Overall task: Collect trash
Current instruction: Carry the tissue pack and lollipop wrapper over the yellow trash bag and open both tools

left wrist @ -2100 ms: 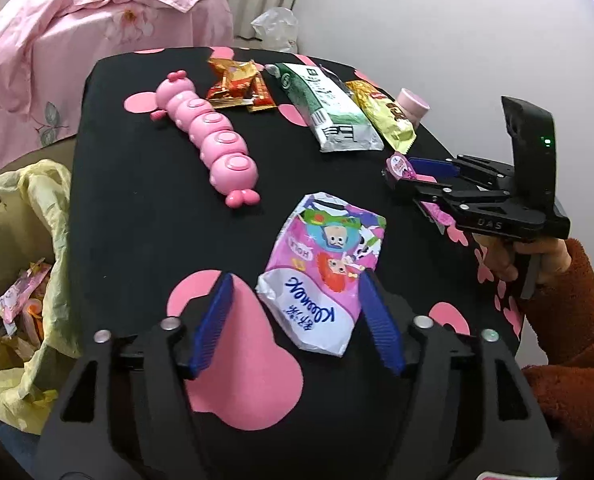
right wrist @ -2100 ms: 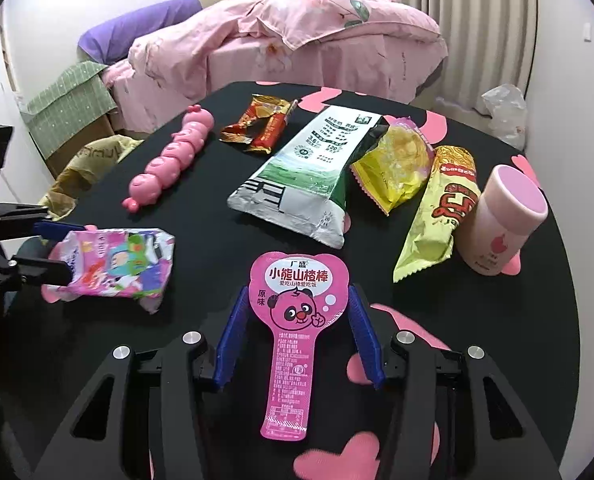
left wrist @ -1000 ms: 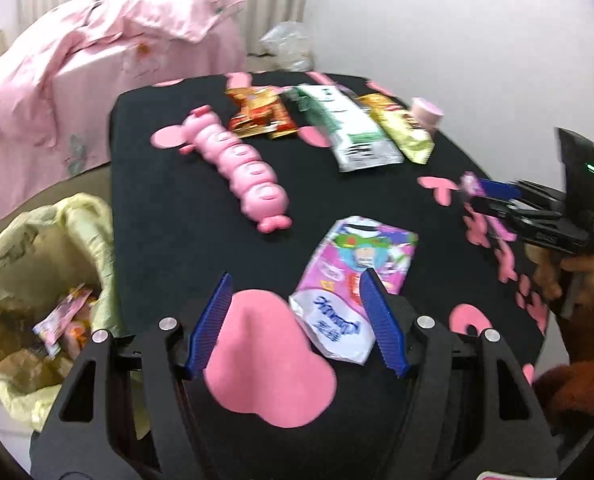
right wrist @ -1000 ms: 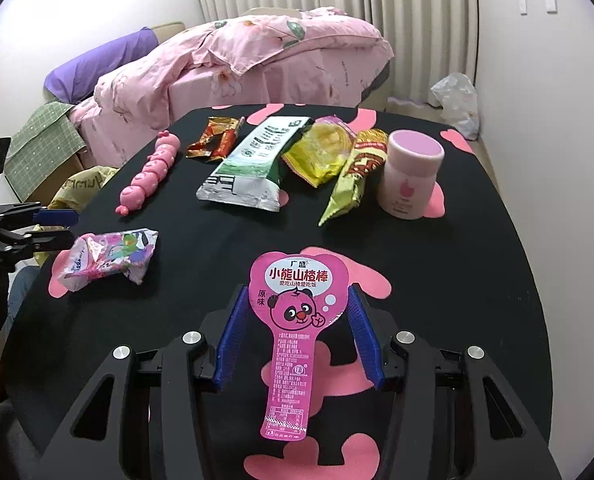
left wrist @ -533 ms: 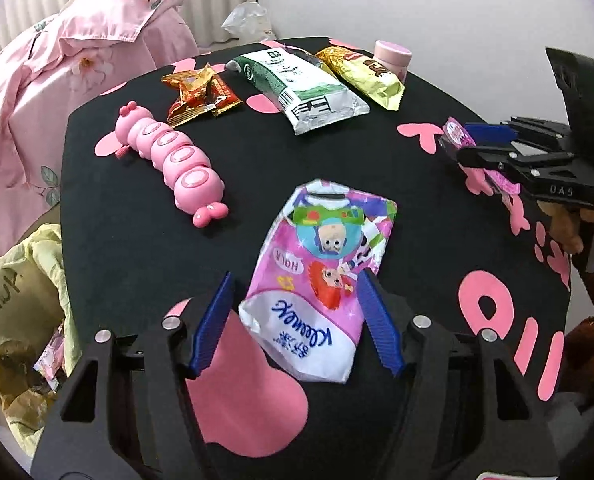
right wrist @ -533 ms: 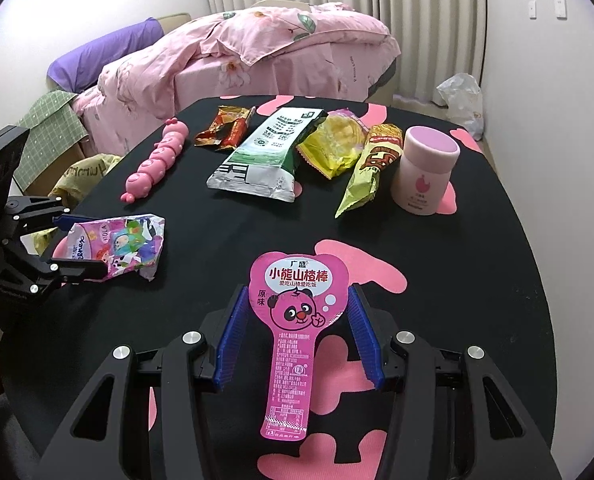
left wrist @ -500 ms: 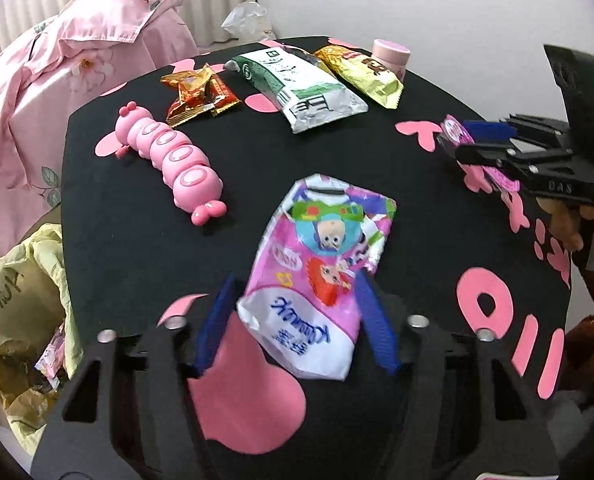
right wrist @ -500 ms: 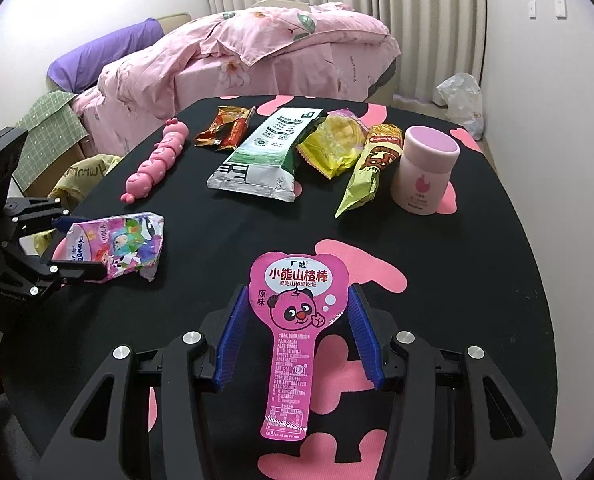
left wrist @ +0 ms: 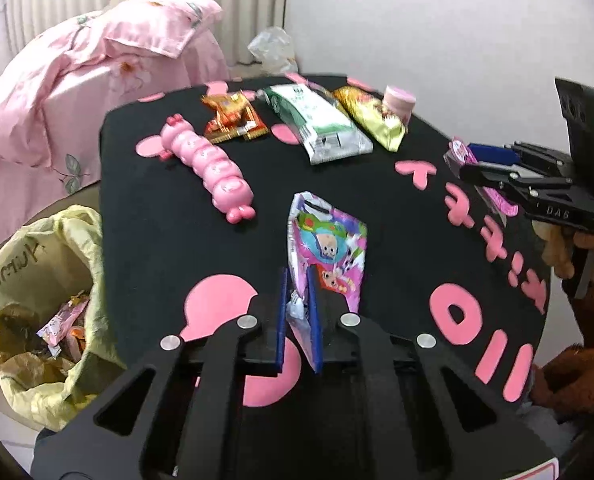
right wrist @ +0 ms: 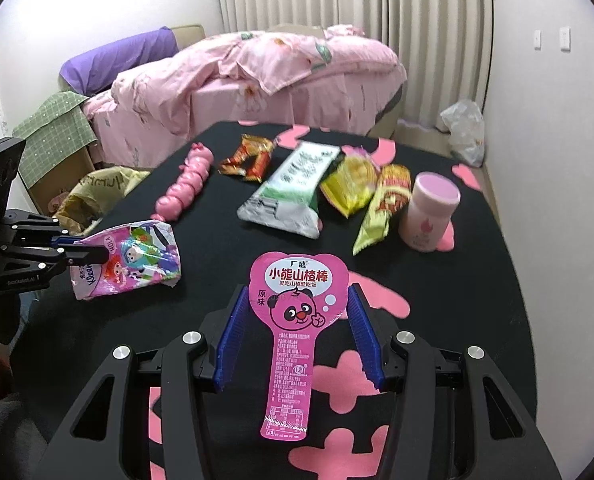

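Observation:
My left gripper [left wrist: 297, 276] is shut on the near end of a colourful tissue pack [left wrist: 329, 240], which is pinched narrow between the blue pads and stands up off the black table [left wrist: 157, 208]. The right wrist view shows the same pack [right wrist: 133, 260] held at the table's left edge by the left gripper [right wrist: 85, 254]. My right gripper [right wrist: 297, 290] is shut on a pink heart-headed snack wrapper [right wrist: 287, 364], carried above the table. A yellow trash bag [left wrist: 37, 248] with wrappers inside stands open on the floor left of the table.
At the table's far side lie a pink caterpillar toy [left wrist: 209, 164], orange wrappers [left wrist: 233, 120], a green-and-white bag [left wrist: 317, 128], yellow snack bags [left wrist: 373, 120] and a pink jar [right wrist: 429, 212]. A pink bed [right wrist: 277, 76] stands behind. A brown sleeve [left wrist: 577, 376] is at right.
The left jaws have shut on the tissue pack, squeezing its near end and tipping it up. The right gripper has risen slightly, still holding the pink wrapper.

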The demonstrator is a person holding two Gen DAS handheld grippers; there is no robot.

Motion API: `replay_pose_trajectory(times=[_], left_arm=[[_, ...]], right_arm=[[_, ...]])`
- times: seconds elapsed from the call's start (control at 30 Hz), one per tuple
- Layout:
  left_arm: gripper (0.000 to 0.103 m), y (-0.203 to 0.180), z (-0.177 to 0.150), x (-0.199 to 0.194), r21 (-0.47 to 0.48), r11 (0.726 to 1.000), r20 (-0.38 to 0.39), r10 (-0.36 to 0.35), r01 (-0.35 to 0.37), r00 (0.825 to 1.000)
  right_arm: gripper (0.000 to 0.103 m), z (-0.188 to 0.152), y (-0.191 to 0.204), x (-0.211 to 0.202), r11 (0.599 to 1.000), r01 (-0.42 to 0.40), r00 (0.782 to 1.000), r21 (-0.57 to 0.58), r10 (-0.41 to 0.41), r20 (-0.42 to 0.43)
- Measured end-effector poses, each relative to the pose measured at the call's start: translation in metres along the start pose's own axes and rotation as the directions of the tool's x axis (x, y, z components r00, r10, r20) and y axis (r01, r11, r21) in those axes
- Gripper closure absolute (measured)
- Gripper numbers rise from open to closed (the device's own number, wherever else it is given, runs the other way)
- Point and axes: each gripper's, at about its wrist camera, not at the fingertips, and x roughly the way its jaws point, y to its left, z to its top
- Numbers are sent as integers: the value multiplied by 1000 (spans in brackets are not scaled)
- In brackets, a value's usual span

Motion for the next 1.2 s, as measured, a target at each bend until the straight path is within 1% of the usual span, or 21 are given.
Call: replay_pose_trajectory(times=[0.13,0.27,0.4,0.5,0.57,0.63,0.7,0.77,0.8,0.83,0.87,0.93,0.97,1.03,1.13,1.2], left_arm=[[94,7,2,-26,-30,999,76,20,-18,997],[94,23,1,-54,-76,995,151,72,-61,986],[94,49,-6,-76,-142,985,184,120,-94,976],[94,74,-11,-93,-200,972,201,163,-122,966],[94,87,-14,-103,-230,962,209,193,-144,959],[94,103,-17,-113,-258,950,213,233,-175,949],[94,121,-20,-126,-297,930,215,287,-218,933],[94,137,-23,-137,-340,902,213,351,-267,912],[94,147,-26,-143,-370,883,211,383,-289,899],[94,158,-29,-148,-404,865,208,403,-297,891],[94,168,-33,-152,-434,851,202,413,-297,888],[94,183,-40,-154,-475,827,184,426,-299,886],[94,194,-45,-153,-503,809,162,434,-305,886],[94,207,-54,-147,-533,790,136,433,-302,891],[94,217,-64,-135,-555,779,108,416,-292,903],[94,221,-72,-126,-560,776,87,401,-289,912]], right_arm=[[56,15,16,-18,999,1,999,-37,0,48],[56,36,39,-32,996,6,995,-92,3,100],[56,56,68,-37,987,10,992,-160,10,128],[56,71,93,-39,977,4,988,-213,29,150],[56,82,111,-38,969,-14,985,-248,56,163],[56,90,125,-36,962,-33,982,-271,81,170],[56,101,141,-29,955,-64,978,-289,117,171],[56,113,153,-17,953,-108,974,-282,159,163],[56,121,160,-11,952,-138,970,-274,186,158],[56,126,165,-6,950,-155,967,-269,202,157],[56,135,173,3,948,-178,963,-264,223,153],[56,147,186,18,943,-212,957,-255,254,140],[56,152,193,26,940,-231,954,-249,269,130],[56,161,208,45,931,-267,949,-247,299,101],[56,171,230,74,920,-312,941,-236,333,54],[56,176,242,90,912,-343,934,-224,357,25]])
